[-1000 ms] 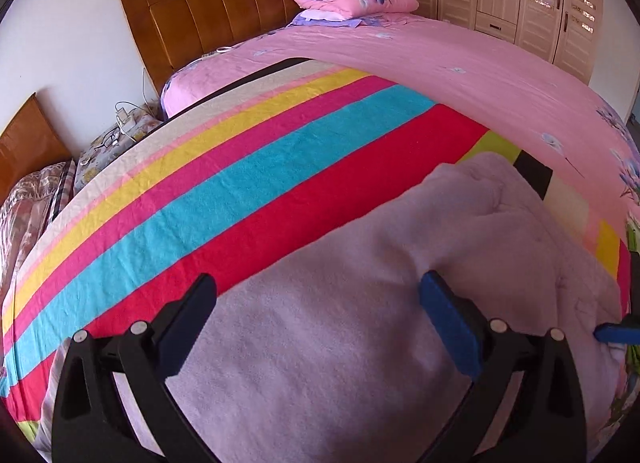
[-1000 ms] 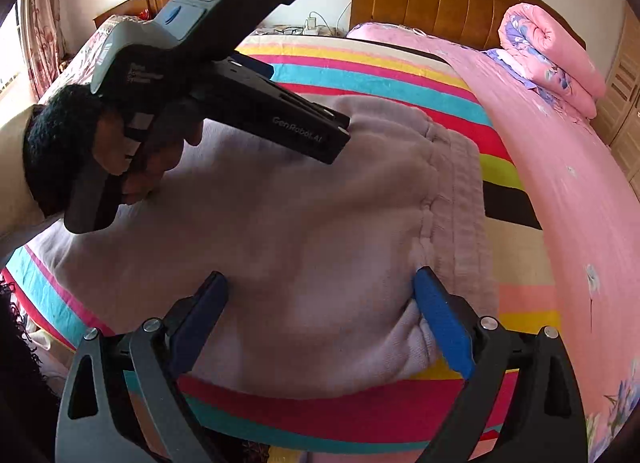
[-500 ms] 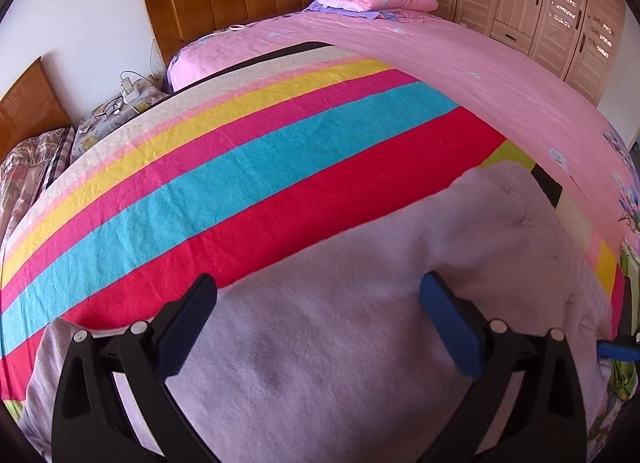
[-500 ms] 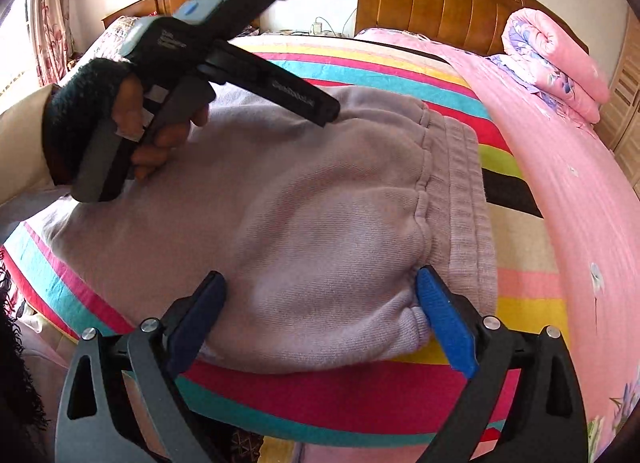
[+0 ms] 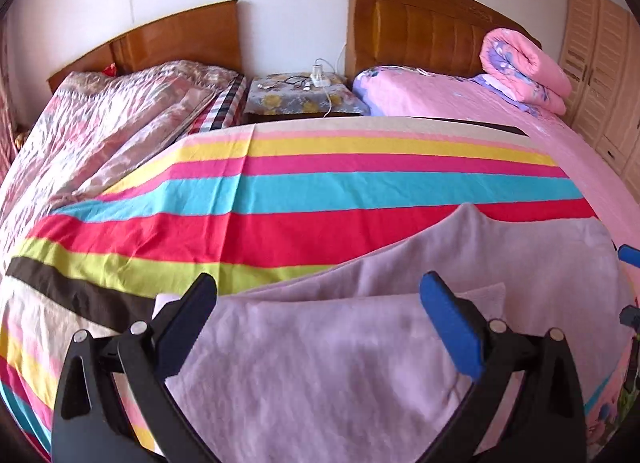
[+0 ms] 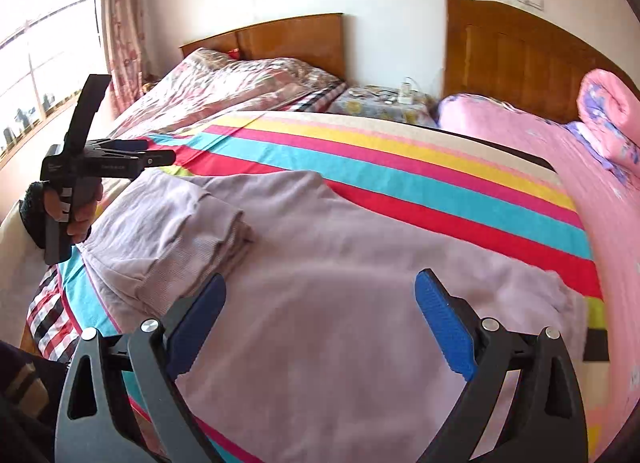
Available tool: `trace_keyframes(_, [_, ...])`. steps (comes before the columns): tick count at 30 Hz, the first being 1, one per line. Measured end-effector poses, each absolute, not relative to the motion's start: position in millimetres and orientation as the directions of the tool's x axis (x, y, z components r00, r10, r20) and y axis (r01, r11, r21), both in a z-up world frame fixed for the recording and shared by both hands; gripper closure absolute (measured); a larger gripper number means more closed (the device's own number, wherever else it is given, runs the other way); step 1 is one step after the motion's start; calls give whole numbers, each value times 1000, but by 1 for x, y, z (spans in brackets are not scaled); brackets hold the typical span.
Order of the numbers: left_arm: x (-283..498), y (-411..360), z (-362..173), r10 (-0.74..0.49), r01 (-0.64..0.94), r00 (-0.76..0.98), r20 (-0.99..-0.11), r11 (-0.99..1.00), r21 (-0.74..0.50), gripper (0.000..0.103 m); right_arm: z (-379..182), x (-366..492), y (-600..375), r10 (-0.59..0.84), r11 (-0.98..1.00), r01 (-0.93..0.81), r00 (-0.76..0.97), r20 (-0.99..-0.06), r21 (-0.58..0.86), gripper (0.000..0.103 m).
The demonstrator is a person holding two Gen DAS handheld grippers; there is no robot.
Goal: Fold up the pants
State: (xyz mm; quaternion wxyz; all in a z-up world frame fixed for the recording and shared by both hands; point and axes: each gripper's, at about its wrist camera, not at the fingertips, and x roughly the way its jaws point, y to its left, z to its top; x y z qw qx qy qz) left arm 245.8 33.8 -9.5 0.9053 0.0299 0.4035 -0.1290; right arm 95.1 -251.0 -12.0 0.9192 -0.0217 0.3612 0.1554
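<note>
Two handheld grippers hover with jaws spread wide over a pair of pale lilac pants [image 6: 340, 263] laid across a striped sheet [image 5: 320, 191] on a bed. Nearest the lens in the right wrist view, the right gripper [image 6: 320, 303] holds nothing, its blue-padded fingers [image 6: 444, 319] apart above the broad middle of the garment. To its left, the ribbed end of the pants [image 6: 192, 259] lies folded back on itself in a thick bundle. Just beyond that bundle, a person's hand [image 6: 76, 211] grips the handle of the left gripper [image 6: 132, 153], which points across the bed; from this side angle its fingers are not clear enough to read. The left wrist view settles it: the left gripper [image 5: 320, 303] is also agape and empty, its fingers [image 5: 448, 323] poised above the fabric, where one layer of the pants [image 5: 340, 363] overlaps another. The blue fingertip of the right gripper [image 5: 628, 255] shows at that view's right edge. Past the garment, the sheet's red, turquoise, pink and yellow bands run across the mattress. Farther back stand a cloth-covered nightstand [image 5: 304, 101] strewn with cables, a second bed with a floral quilt [image 5: 112, 119], two wooden headboards [image 5: 420, 31], and a rolled pink quilt [image 5: 520, 67] near a wardrobe [image 5: 600, 75].
</note>
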Motion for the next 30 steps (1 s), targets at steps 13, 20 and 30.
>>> trace_keyframes(13, [273, 78, -70, -44, 123, 593, -804, 992, 36, 1, -82, 264, -111, 453, 814, -549, 395, -799, 190, 11])
trace_keyframes(20, [274, 79, -71, -27, 94, 612, -790, 995, 39, 1, -71, 264, -114, 476, 821, -527, 416, -775, 221, 11])
trace_keyframes(30, [273, 79, -70, -28, 92, 612, -790, 995, 35, 1, -73, 280, -108, 544, 759, -588, 338, -768, 278, 13])
